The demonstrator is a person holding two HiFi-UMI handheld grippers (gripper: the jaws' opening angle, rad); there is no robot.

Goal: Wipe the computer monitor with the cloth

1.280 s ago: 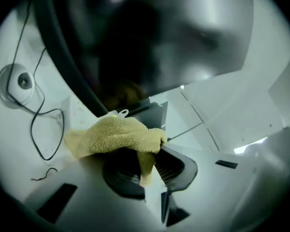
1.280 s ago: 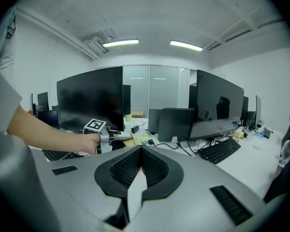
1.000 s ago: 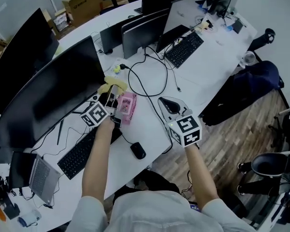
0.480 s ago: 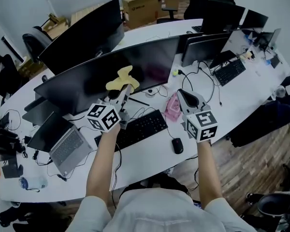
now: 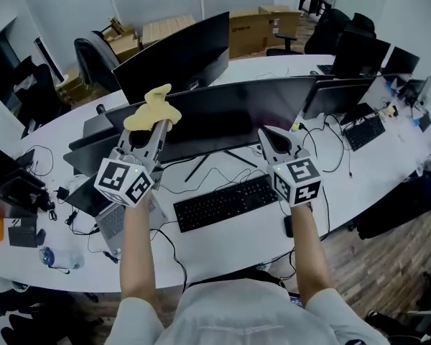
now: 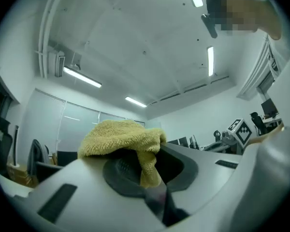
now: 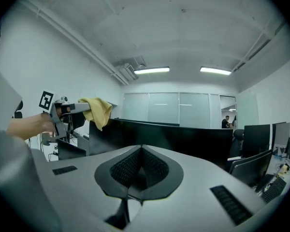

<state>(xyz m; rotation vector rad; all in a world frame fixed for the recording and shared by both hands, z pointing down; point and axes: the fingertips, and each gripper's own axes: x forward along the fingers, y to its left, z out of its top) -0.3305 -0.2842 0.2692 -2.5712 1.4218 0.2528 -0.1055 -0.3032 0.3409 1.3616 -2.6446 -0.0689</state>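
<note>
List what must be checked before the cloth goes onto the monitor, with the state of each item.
1. Grip on the yellow cloth: the left gripper is shut on it. Ok.
2. Wiping surface: a bunch of cloth stands out past the jaws. Ok.
3. Position: the cloth is up at the top edge of the wide monitor, towards its left end. Ok.
4. Contact between cloth and screen: cannot tell.
5. Right gripper: jaws together with nothing between them, held in front of the screen above the keyboard, apart from the cloth. Ok.
</note>
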